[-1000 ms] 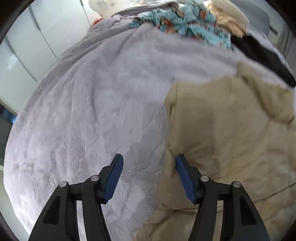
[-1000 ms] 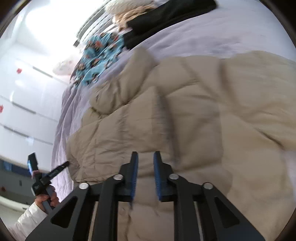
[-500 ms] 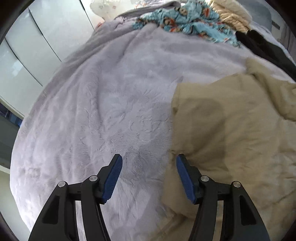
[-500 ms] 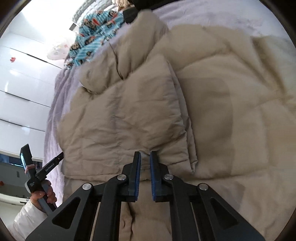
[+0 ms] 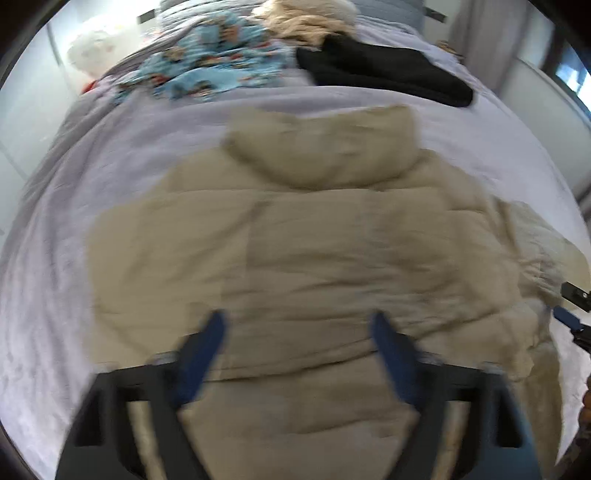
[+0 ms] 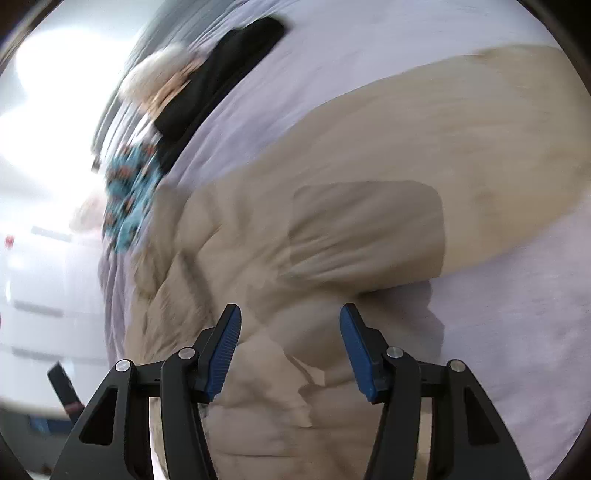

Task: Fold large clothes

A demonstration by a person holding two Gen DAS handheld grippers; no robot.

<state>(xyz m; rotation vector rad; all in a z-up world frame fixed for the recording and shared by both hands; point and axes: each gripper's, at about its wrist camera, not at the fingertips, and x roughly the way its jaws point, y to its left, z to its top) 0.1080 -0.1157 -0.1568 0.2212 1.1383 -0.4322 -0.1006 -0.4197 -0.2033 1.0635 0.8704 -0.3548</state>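
one beige quilted puffer jacket with a hood (image 5: 332,258) lies on one bed with a pale lilac fleece cover (image 5: 110,155). farther back: one black garment (image 5: 384,70), one blue patterned fabric piece (image 5: 207,70), one tan fuzzy heap (image 5: 306,22). two hand-held grippers: left hand-held gripper (image 5: 297,339), right hand-held gripper (image 6: 290,332).

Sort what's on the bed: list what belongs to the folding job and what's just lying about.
Job: beige jacket, left gripper and right gripper, both opening with nothing pinched.

Lying about: blue patterned garment, black garment, cream fluffy garment, white plush.
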